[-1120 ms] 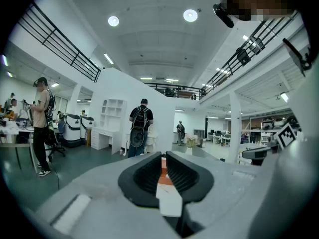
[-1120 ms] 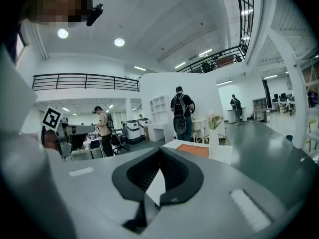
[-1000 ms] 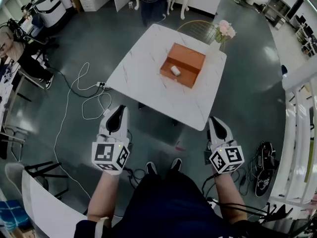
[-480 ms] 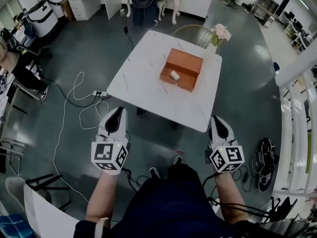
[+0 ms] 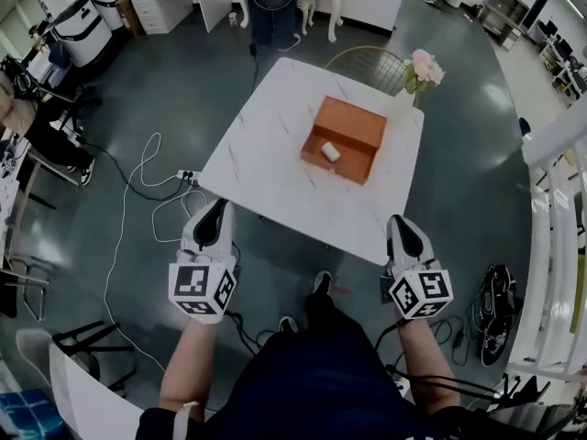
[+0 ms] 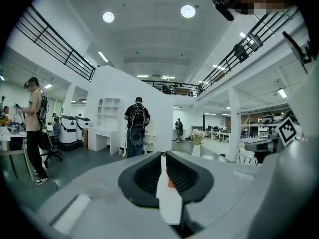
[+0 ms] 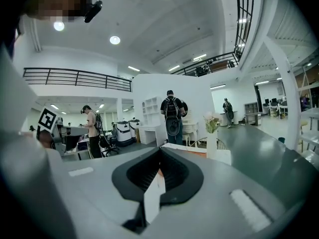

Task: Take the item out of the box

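In the head view an open orange box (image 5: pixel 353 126) lies on the white marble table (image 5: pixel 266 145), past its middle. A small white item (image 5: pixel 330 153) rests inside the box near its front wall. Both grippers hang over the floor short of the table's near edge, well away from the box. My left gripper (image 5: pixel 216 207) points at the table's near left corner, and in its own view the left gripper (image 6: pixel 163 156) has its jaws together with nothing held. My right gripper (image 5: pixel 400 220) is below the near right corner. Seen in its own view, that right gripper (image 7: pixel 160 151) is likewise shut and empty.
A vase of pink flowers (image 5: pixel 420 66) stands at the table's far right corner, with a gold wire chair (image 5: pixel 367 60) behind it. Cables (image 5: pixel 156 186) trail on the floor left of the table. People stand at desks beyond, and a white railing (image 5: pixel 559 209) runs along the right.
The table and box have shifted slightly right and lower in the head view as the person steps closer. Both grippers keep the same pose, jaws unchanged.
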Demonstrator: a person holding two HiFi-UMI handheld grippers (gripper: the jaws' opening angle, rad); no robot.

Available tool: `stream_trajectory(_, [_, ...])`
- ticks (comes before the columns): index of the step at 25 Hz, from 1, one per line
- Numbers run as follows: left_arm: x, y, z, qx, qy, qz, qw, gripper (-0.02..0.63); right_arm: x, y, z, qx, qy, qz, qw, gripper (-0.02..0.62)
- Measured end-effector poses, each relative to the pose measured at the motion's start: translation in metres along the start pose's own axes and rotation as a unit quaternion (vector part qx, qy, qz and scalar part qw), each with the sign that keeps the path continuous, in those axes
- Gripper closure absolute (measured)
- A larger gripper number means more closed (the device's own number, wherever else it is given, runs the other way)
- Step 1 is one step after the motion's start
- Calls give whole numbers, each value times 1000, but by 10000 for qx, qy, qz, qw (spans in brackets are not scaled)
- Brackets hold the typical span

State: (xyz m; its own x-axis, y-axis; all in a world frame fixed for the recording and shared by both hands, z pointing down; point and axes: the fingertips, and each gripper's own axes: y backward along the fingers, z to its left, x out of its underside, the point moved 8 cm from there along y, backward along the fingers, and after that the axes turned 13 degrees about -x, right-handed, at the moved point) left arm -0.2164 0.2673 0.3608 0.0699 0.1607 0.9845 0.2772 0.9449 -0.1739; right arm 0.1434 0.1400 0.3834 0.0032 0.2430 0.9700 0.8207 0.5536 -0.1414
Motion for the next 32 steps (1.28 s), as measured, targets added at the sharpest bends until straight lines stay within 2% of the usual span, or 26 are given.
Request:
stream_trajectory(11, [-14, -92, -33, -235, -265, 266, 9990, 574, -8, -74, -87, -405, -309, 84, 9987, 592])
stream_trajectory(18, [-20, -132, -58, -221, -403, 350, 9983, 574, 0, -101, -123, -580, -519, 247, 9967, 592])
stream_trajectory(26, [-5, -181, -64, 132, -477, 588, 9970, 574, 3, -127, -133, -436, -639, 332, 9965, 592])
stream_trajectory(32, [4, -238, -61, 785, -631, 729, 9922, 574, 5, -150, -140, 136, -715, 344, 9968, 592])
